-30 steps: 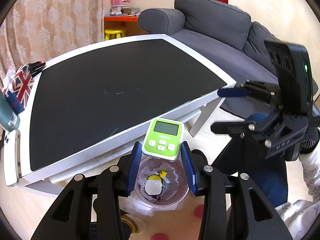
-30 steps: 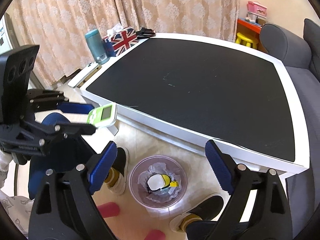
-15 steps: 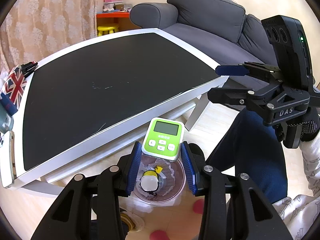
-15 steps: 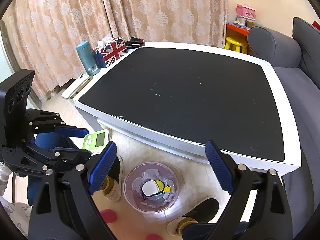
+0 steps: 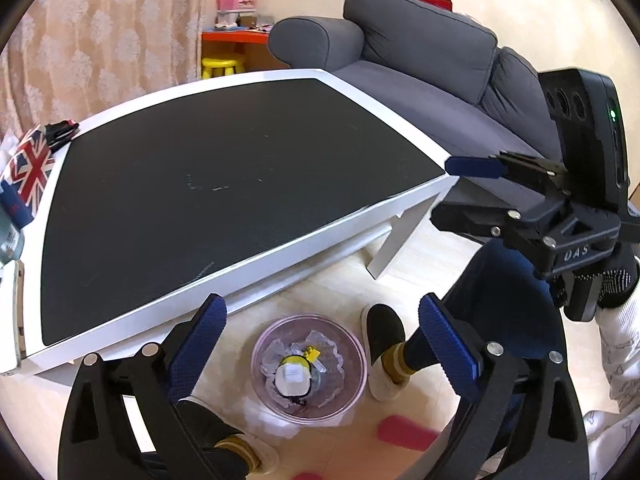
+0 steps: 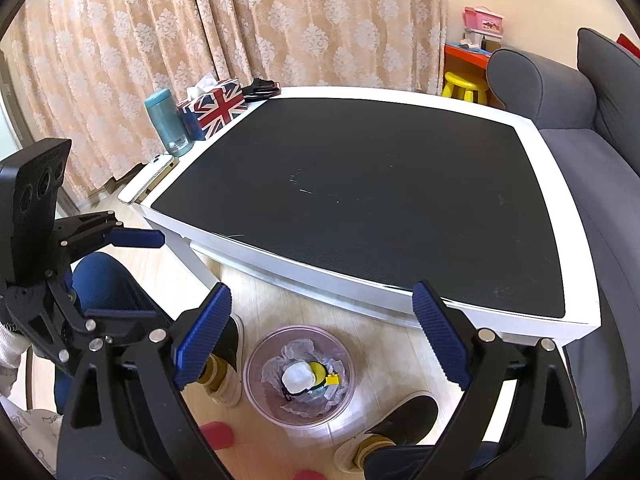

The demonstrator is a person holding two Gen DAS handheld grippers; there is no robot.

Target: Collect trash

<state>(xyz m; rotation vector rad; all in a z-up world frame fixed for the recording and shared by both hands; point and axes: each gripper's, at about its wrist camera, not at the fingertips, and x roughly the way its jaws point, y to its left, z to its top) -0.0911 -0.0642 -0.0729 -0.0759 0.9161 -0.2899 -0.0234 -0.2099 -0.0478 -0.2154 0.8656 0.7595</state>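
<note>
Clear pink plastic, the round waste bin (image 5: 308, 364) stood on the floor just off the near edge of the black-topped white table (image 5: 224, 200), straight below and between the left gripper (image 5: 320, 344) fingers, which were opening wide with nothing between them. The right gripper (image 6: 322, 344), nearly as close above the bin, gaped empty too; shoes flanked the bin, and the tabletop showed no trash.

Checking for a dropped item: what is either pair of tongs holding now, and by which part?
Nothing. The left tongs are opening with nothing between them, above the trash bin; the right tongs stand open and empty.
</note>
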